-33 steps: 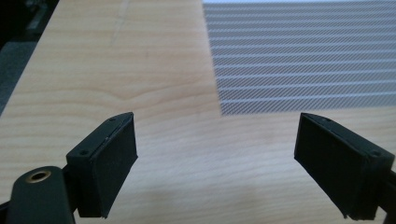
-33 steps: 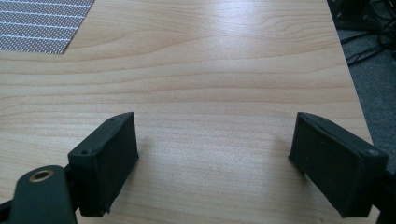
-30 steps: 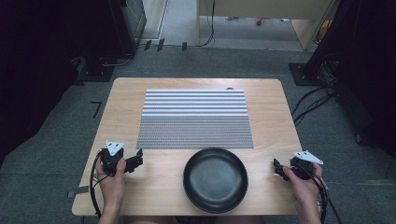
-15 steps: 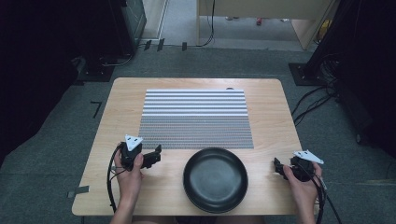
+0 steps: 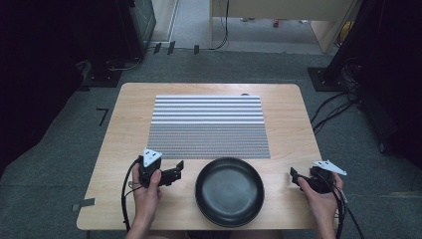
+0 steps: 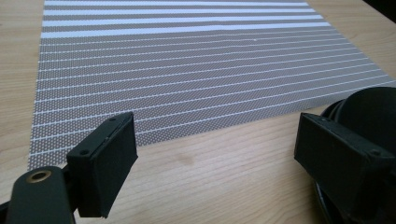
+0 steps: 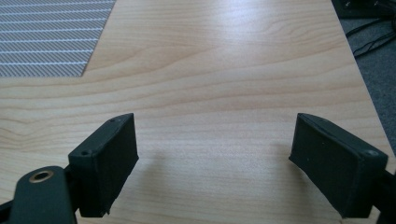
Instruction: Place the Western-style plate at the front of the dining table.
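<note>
Black and matte, the left tongs hover over the wooden surface with their jaws standing wide apart and nothing between them, pointed toward the dark bowl just to their right. In the left gripper view the bowl's rim sits right beside the right-hand jaw, near but not visibly touching.

Next along, a woven placemat lies flat in the middle of the surface: a rectangle, pale stripes at the far edge, a fine dotted grey weave with thin white lines nearer the person. The bowl, round, shallow and smooth with a dull sheen, rests at the near edge of the surface, its far rim at or just over the mat's near edge.

Farthest right, the right tongs are also spread open and empty, above bare pale wood grain.

The likely trouble is the grasp on the rim: a smooth, curved lip offers little bite, so a shallow pinch could slip, or a jaw nudging the wall first could slide the bowl toward the near edge. Dragging it could ruck the mat.
</note>
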A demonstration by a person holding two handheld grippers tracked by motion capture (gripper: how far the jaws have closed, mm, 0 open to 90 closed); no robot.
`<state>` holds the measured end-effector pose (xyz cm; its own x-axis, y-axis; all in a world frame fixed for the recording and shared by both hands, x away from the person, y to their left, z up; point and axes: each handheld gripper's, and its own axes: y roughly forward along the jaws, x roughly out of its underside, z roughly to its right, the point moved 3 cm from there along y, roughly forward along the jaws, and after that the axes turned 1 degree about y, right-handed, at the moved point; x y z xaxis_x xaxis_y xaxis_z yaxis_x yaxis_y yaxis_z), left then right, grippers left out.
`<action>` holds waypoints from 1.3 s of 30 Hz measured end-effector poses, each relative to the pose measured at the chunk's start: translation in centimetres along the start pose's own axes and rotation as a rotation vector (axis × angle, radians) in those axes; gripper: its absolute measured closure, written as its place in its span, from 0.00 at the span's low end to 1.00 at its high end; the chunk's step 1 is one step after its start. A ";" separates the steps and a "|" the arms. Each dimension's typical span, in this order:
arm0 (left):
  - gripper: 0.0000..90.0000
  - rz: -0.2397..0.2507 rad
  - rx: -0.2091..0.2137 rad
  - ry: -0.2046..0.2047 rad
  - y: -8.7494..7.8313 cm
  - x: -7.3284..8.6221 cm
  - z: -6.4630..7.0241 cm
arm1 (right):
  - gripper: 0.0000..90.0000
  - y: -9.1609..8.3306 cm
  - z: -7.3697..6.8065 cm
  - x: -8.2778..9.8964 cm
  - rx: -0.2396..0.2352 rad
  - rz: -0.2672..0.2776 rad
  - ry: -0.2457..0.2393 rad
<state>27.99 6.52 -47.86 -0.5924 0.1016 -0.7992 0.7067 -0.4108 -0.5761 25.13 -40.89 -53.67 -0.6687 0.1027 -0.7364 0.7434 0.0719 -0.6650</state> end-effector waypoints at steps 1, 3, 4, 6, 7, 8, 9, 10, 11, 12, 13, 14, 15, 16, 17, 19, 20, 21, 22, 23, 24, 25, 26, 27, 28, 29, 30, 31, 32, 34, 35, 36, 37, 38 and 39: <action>0.14 0.001 0.011 -0.007 -0.1 0.0 0.1 | 0.16 -0.2 -0.2 -0.2 0.001 0.007 0.000; 0.14 0.001 0.033 -0.013 -0.3 -0.1 0.6 | 0.16 -0.6 -0.7 -0.6 -0.001 0.024 0.000; 0.14 0.003 0.038 -0.013 -0.3 -0.1 0.8 | 0.16 -0.8 -0.8 -0.7 -0.011 0.030 0.010; 0.14 0.001 0.048 -0.004 -0.3 -0.1 1.3 | 0.17 -1.2 -1.2 -1.0 -0.046 0.044 0.038; 0.14 0.001 0.048 -0.004 -0.3 -0.1 1.3 | 0.17 -1.2 -1.2 -1.0 -0.046 0.044 0.038; 0.14 -0.006 0.057 0.004 -0.3 0.0 1.7 | 0.17 -1.6 -1.5 -1.3 -0.058 0.057 0.051; 0.14 -0.006 0.060 0.005 -0.2 0.1 1.9 | 0.17 -1.7 -1.6 -1.4 -0.061 0.064 0.053; 0.14 -0.008 0.062 0.008 -0.2 0.1 2.0 | 0.17 -1.9 -1.8 -1.6 -0.065 0.071 0.049; 0.14 -0.008 0.062 0.008 -0.2 0.1 2.0 | 0.17 -1.9 -1.8 -1.6 -0.065 0.071 0.049; 0.14 -0.011 0.066 0.009 -0.1 0.1 2.2 | 0.18 -2.1 -2.0 -1.7 -0.071 0.072 0.051; 0.14 -0.017 0.073 0.008 -0.1 0.1 2.4 | 0.18 -2.2 -2.2 -1.8 -0.079 0.075 0.052; 0.14 -0.019 0.087 0.002 -0.2 0.1 2.7 | 0.20 -2.4 -2.5 -2.0 -0.093 0.080 0.058; 0.14 -0.019 0.089 0.005 -0.2 0.1 2.9 | 0.20 -2.5 -2.7 -2.1 -0.098 0.083 0.058; 0.14 -0.019 0.089 0.005 -0.2 0.1 2.9 | 0.20 -2.5 -2.7 -2.1 -0.098 0.083 0.058; 0.14 -0.019 0.092 0.009 -0.2 0.1 3.0 | 0.21 -2.7 -3.0 -2.3 -0.106 0.093 0.062; 0.14 -0.022 0.098 0.014 -0.2 0.1 3.4 | 0.22 -2.8 -3.2 -2.3 -0.108 0.097 0.068; 0.14 -0.026 0.103 0.020 -0.2 0.2 3.6 | 0.23 -3.1 -3.6 -2.5 -0.113 0.108 0.068; 0.14 -0.026 0.103 0.020 -0.2 0.2 3.6 | 0.24 -3.2 -3.8 -2.6 -0.115 0.115 0.066; 0.14 -0.029 0.110 0.021 -0.2 0.2 3.8 | 0.25 -3.3 -4.0 -2.6 -0.116 0.121 0.064; 0.14 -0.030 0.112 0.022 -0.2 0.2 3.9 | 0.25 -3.5 -4.3 -2.6 -0.120 0.124 0.060; 0.14 -0.030 0.112 0.022 -0.2 0.2 3.9 | 0.25 -3.5 -4.3 -2.6 -0.120 0.124 0.060; 0.14 -0.030 0.115 0.023 -0.2 0.2 4.1 | 0.26 -3.6 -4.5 -2.7 -0.127 0.125 0.057; 0.14 -0.031 0.118 0.025 -0.2 0.2 4.2 | 0.27 -3.7 -4.7 -2.7 -0.135 0.127 0.052; 0.14 -0.030 0.123 0.028 -0.2 0.2 4.4 | 0.27 -3.9 -5.2 -2.8 -0.152 0.136 0.033; 0.14 -0.032 0.125 0.030 -0.2 0.2 4.5 | 0.29 -4.0 -5.4 -2.8 -0.169 0.145 0.025; 0.14 -0.032 0.125 0.030 -0.2 0.2 4.5 | 0.32 -4.1 -5.7 -2.8 -0.182 0.155 0.017; 0.14 -0.033 0.129 0.030 -0.2 0.2 4.6 | 0.36 -4.2 -6.0 -2.8 -0.187 0.163 0.002; 0.14 -0.037 0.134 0.037 -0.2 0.2 4.8 | 0.39 -4.3 -6.3 -2.8 -0.186 0.168 -0.016; 0.14 -0.038 0.136 0.038 -0.2 0.2 4.9 | 0.42 -4.3 -6.6 -2.8 -0.189 0.176 -0.031; 0.14 -0.040 0.139 0.039 -0.2 0.3 5.0 | 0.45 -4.4 -6.9 -2.7 -0.199 0.183 -0.037; 0.14 -0.043 0.141 0.041 -0.2 0.3 5.2 | 0.48 -4.5 -7.1 -2.7 -0.210 0.192 -0.041; 0.14 -0.048 0.142 0.048 -0.2 0.3 5.4 | 0.50 -4.6 -7.6 -2.6 -0.224 0.200 -0.041; 0.14 -0.048 0.142 0.048 -0.2 0.3 5.4 | 0.50 -4.6 -7.6 -2.6 -0.224 0.200 -0.041; 0.14 -0.050 0.144 0.049 -0.2 0.3 5.5 | 0.51 -4.6 -7.8 -2.6 -0.233 0.201 -0.039; 0.14 -0.054 0.148 0.053 -0.1 0.4 5.7 | 0.51 -4.7 -8.2 -2.5 -0.252 0.202 -0.039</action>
<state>25.47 1.45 -47.12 -0.6042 0.1735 -0.7777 0.6071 -0.5319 -0.5903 23.48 -33.34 -47.68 -0.5036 0.1025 -0.8578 0.8383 0.2982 -0.4565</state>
